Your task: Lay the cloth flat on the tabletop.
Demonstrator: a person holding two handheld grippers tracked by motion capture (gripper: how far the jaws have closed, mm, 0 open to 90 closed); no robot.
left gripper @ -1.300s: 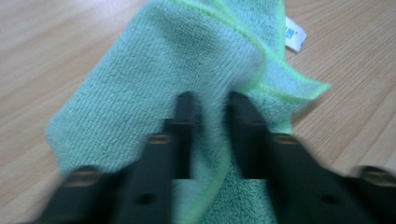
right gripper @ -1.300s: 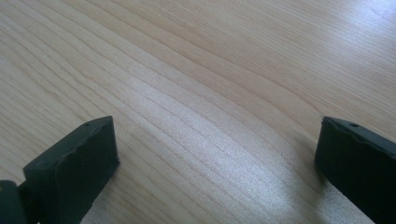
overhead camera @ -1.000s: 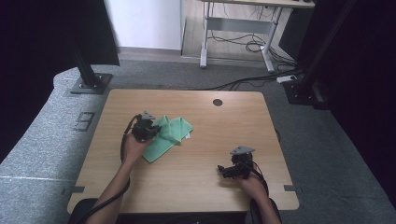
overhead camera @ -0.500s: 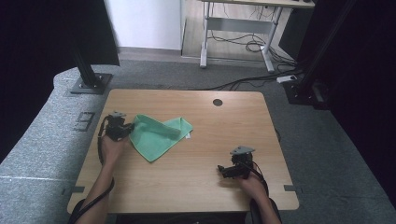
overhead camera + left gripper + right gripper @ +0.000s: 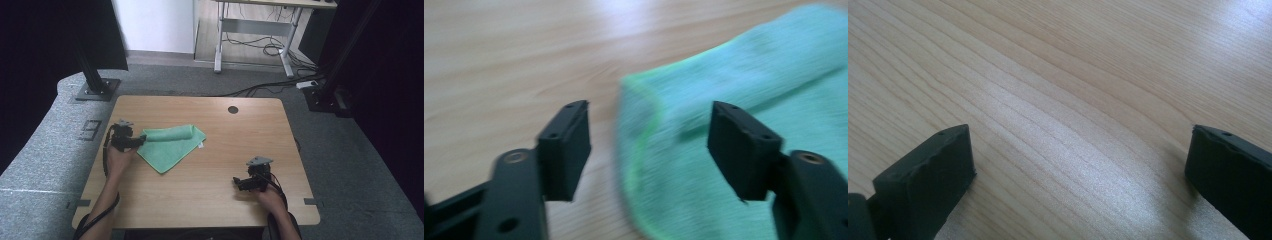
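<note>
Cloth, green, part-folded w/ rolled far edge, left-centre of desk. Left gripper has pulled back off cloth to its left corner, jaws apart, straddling hem; likely regrasp for next fold. Right gripper unchanged, jaws apart, resting well apart near front edge

Left tool low, jaws spread wide, right tool low, jaws wide apart

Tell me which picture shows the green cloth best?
The high view: the whole green cloth lies on the table, top edge rolled. The left gripper view shows one blurry corner between the open left claw. The right gripper view shows bare wood.
</note>
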